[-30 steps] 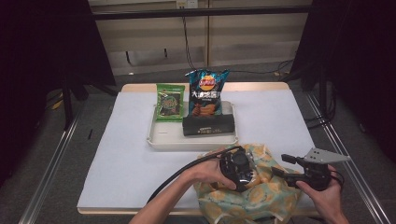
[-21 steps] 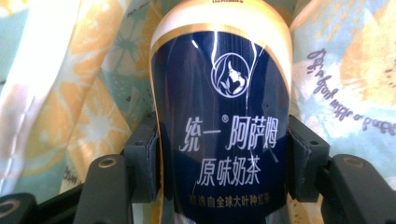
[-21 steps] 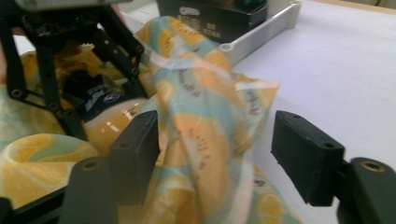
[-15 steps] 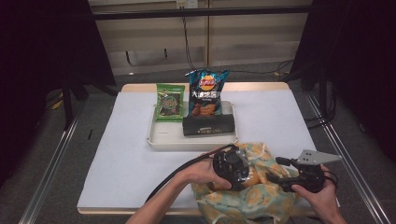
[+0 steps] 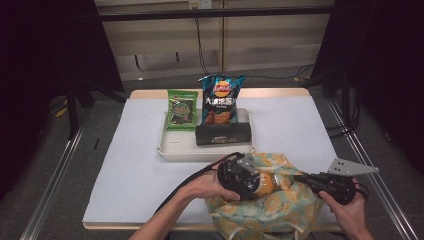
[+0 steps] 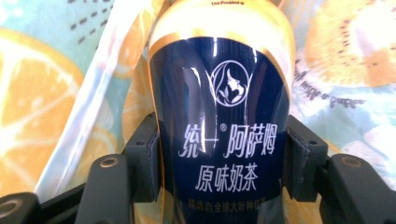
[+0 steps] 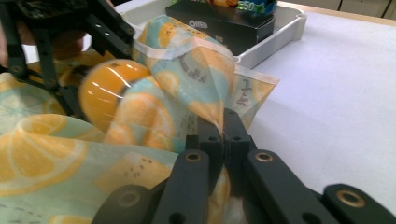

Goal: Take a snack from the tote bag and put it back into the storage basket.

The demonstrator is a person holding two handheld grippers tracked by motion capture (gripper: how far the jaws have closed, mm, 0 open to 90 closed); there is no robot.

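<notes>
left gripper level over bag mouth, clamped on glossy milk tea bottle; right gripper just closed, pinching thin citrus-print bag rim

Each claw is matte black: the left claw has a round body and a black cable behind it. The right claw shows brass-coloured screws below its pads, a grey three-cornered plate above. Forearms bare.

Left gripper clamps something wide; right gripper has just closed tight.
</notes>
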